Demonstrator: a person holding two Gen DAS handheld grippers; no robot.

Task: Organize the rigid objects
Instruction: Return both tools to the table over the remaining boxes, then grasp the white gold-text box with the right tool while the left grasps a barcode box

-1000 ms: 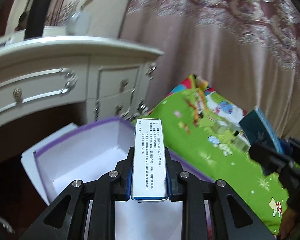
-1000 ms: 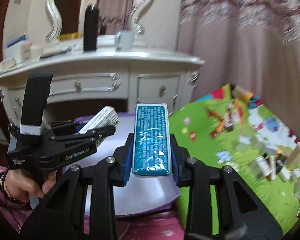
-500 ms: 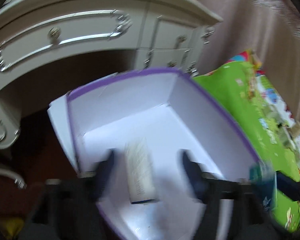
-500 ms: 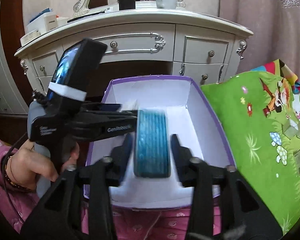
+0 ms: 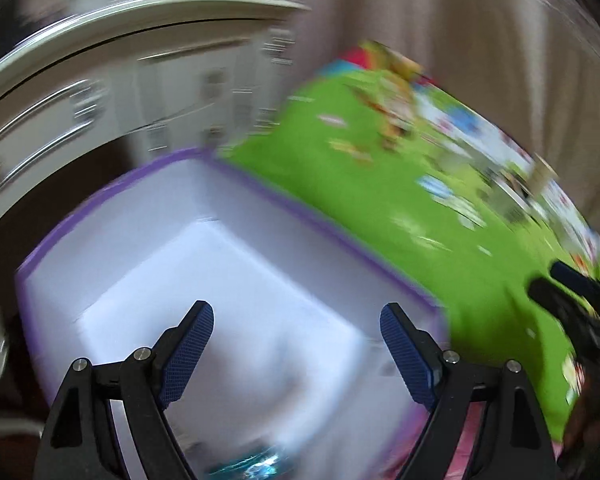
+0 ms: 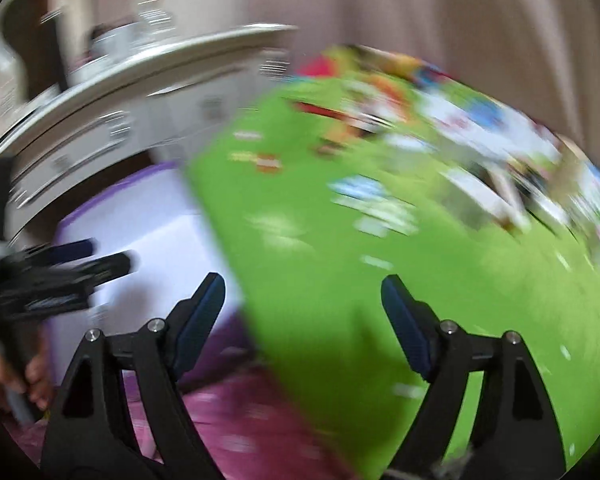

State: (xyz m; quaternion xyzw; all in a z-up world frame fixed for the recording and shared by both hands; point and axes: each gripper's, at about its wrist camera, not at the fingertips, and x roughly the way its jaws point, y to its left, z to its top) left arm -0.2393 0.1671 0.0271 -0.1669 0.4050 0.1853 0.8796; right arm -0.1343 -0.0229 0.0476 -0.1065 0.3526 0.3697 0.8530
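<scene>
Both frames heavily motion-blurred. Left gripper (image 5: 296, 322) has its fingers (image 5: 188, 344) spread wide, nothing between them; it hangs over the white box with purple rim (image 5: 260, 196). Box interior reads as plain white. A teal, shiny item (image 5: 252, 466) shows at the bottom edge of the left view, low in the box area; too smeared to identify, likely one of the rigid objects. No other object is resolvable in the box.

Right gripper (image 6: 302, 298) also has fingers (image 6: 202, 316) wide apart, holding nothing. It sits over the boundary between the box (image 6: 148, 232) and the green cartoon play mat (image 6: 340, 280), mostly above the mat. Pink patterned fabric (image 6: 228, 412) lies below it, at the near edge.

In the right view the left gripper (image 6: 112, 258) shows at far left, tips over the box, with the person's hand (image 6: 4, 380) on its handle. In the left view the right gripper (image 5: 560, 284) appears at the right edge over the mat (image 5: 420, 220).

Behind: white dresser with drawers (image 5: 100, 100), beige curtain (image 5: 460, 20). Small boxes or blocks lie on the far side of the mat (image 6: 492, 184), blurred beyond detail.
</scene>
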